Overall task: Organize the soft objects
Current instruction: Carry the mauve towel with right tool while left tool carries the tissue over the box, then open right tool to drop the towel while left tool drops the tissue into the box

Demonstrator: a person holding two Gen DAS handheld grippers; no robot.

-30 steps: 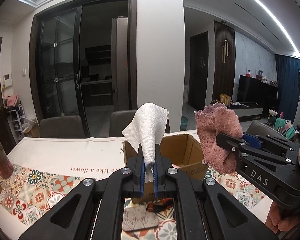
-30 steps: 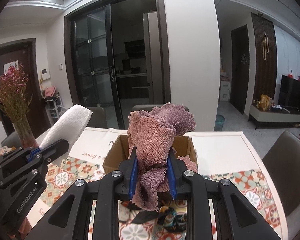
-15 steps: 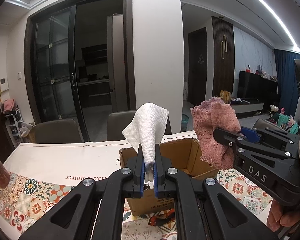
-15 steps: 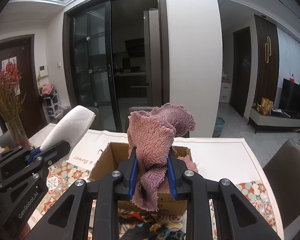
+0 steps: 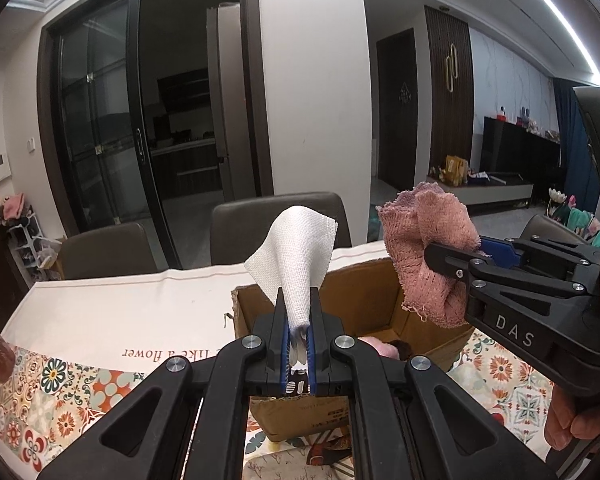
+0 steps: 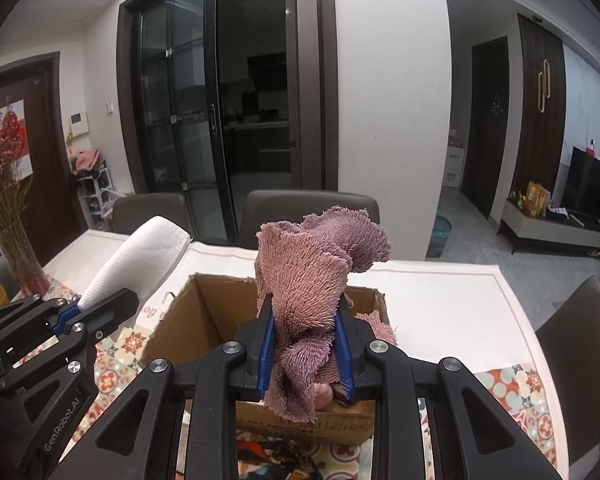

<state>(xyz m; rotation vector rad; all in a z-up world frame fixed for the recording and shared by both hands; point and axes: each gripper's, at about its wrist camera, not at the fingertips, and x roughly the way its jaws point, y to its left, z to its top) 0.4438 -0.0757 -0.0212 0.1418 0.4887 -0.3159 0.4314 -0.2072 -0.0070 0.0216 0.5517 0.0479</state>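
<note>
Left gripper (image 5: 298,354): clamped on thin white woven cloth (image 5: 300,260), above open brown cardboard box (image 5: 364,300).
Right gripper (image 6: 306,356): clamped on shaggy pink-mauve towel (image 6: 316,280) (over the box).
Risk: bulky towel may drape over the rim on release.

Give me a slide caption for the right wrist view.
Right gripper clamps a pink towel over the open cardboard box.

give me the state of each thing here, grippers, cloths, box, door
left gripper: shut on the white cloth
white cloth: pinched, sticking up, off the table
right gripper: shut on the pink towel
pink towel: bunched, held above the box
cardboard box: open, something pink inside
glass sliding door: partly open
</note>
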